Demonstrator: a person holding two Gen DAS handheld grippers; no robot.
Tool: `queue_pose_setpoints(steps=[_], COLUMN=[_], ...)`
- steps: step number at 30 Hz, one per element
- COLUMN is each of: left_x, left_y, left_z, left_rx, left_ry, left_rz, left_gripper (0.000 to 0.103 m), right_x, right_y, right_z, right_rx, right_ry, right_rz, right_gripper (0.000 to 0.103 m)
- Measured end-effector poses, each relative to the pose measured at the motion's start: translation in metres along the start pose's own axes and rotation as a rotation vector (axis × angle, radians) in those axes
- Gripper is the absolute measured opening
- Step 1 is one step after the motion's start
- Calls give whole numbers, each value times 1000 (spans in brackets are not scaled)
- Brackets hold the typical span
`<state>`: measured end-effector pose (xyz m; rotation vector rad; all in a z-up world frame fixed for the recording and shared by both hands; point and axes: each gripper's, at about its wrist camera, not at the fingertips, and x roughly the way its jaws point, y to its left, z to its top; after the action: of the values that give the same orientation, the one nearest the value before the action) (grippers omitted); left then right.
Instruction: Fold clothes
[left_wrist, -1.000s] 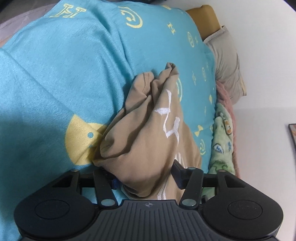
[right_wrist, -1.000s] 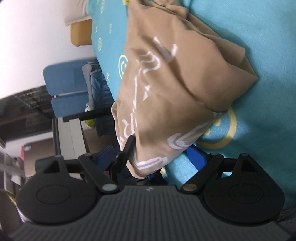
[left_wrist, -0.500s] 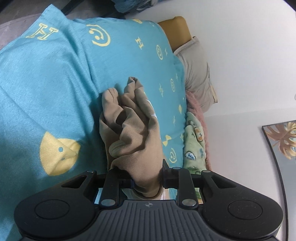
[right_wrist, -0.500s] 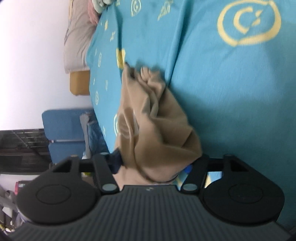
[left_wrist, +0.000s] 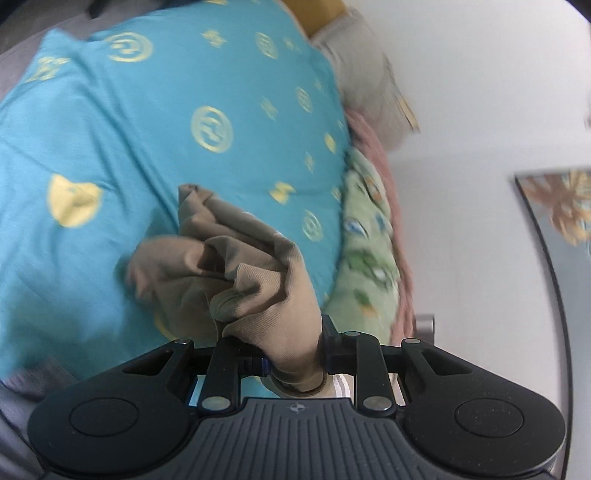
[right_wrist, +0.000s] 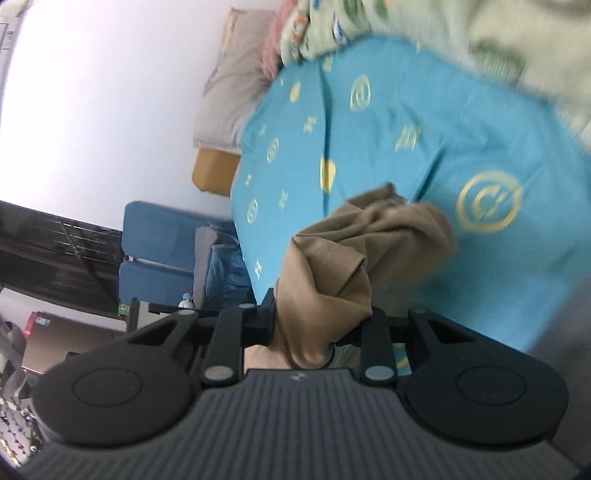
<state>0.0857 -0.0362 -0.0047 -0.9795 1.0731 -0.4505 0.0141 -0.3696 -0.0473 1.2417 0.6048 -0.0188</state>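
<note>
A tan garment (left_wrist: 240, 269) with white print hangs bunched above a turquoise bedsheet (left_wrist: 166, 129) with yellow motifs. My left gripper (left_wrist: 293, 356) is shut on one part of it, the cloth squeezed between the jaws. In the right wrist view the same tan garment (right_wrist: 354, 251) droops from my right gripper (right_wrist: 317, 328), which is shut on another part. The fingertips of both grippers are hidden by the cloth. The garment's far end trails down toward the sheet.
A green patterned blanket (left_wrist: 369, 251) and a pink one (left_wrist: 373, 147) lie along the bed's wall side, with a grey pillow (left_wrist: 365, 74) at the head. A white wall (left_wrist: 480, 147) is beyond. Blue chairs (right_wrist: 159, 251) stand past the bed's end.
Both grippers have lifted and swung, the cameras turning with them. The garment has bunched into a smaller hanging bundle and the jaws have closed tighter on it.
</note>
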Motion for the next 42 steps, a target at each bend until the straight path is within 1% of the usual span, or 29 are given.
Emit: queue_pose_setpoints(steps=[1, 3, 6, 9, 11, 14, 16, 18, 20, 22, 24, 25, 27, 29, 31, 33, 34, 36, 37, 38, 39, 40, 41, 42], left_x=[5, 28, 71, 125, 166, 228, 268, 306, 340, 369, 396, 402, 415, 409, 409, 404, 402, 397, 392, 387, 378, 370, 361, 349], left_y=[-14, -41, -81, -127, -165, -237, -285, -329, -354, -359, -347, -331, -300, -266, -240, -222, -221, -220, -222, -225, -231, -236, -240, -247], left_z=[-5, -9, -16, -24, -25, -24, -23, -27, -35, -47, -63, -73, -94, -113, -126, -131, -131, -133, -133, -134, -135, -135, -136, -136], left_rx=[16, 43, 81, 122, 144, 204, 244, 319, 375, 417, 474, 507, 575, 669, 737, 719, 734, 764, 777, 790, 804, 822, 843, 863], left_ry=[16, 51, 98, 132, 153, 173, 187, 180, 169, 167, 192, 216, 263, 290, 278, 268, 257, 237, 239, 242, 244, 242, 237, 227], left_rz=[4, 13, 17, -3, -26, -102, -175, -237, -280, -281, -249, -218, -156, -96, -89, -102, -100, -94, -77, -60, -35, -19, -15, -16], left_gripper=[26, 26, 26, 26, 26, 26, 26, 26, 27, 28, 28, 28, 28, 28, 29, 33, 38, 41, 48, 60, 66, 77, 82, 82], right_x=[-13, -30, -45, -53, -59, -73, -85, -96, -102, -100, -93, -88, -83, -77, -77, -76, -77, -78, -80, -82, -85, -91, -97, -104], right_y=[1, -2, -16, -23, -18, 1, 18, 31, 35, 22, -3, -19, -58, -99, -132, -147, -149, -143, -139, -133, -129, -125, -120, -114], right_z=[6, 23, 60, 110, 154, 226, 272, 309, 335, 349, 353, 351, 341, 325, 307, 291, 287, 283, 282, 280, 278, 275, 270, 265], right_rx=[2, 21, 58, 69, 70, 48, -3, -75, -129, -148, -142, -135, -109, -32, 25, 19, 9, -2, -1, -1, -4, -5, -6, -13], right_ry=[-15, -53, -105, -173, -236, -338, -422, -511, -577, -611, -621, -613, -572, -504, -465, -460, -464, -460, -455, -450, -444, -439, -436, -434], right_rz=[0, -3, -20, -40, -50, -51, -38, -43, -64, -107, -164, -201, -265, -304, -279, -270, -264, -284, -304, -330, -352, -367, -379, -386], right_gripper=[30, 30, 30, 30, 30, 30, 30, 30, 30, 30, 30, 30, 30, 30, 30, 30, 31, 34, 35, 39, 41, 41, 42, 42])
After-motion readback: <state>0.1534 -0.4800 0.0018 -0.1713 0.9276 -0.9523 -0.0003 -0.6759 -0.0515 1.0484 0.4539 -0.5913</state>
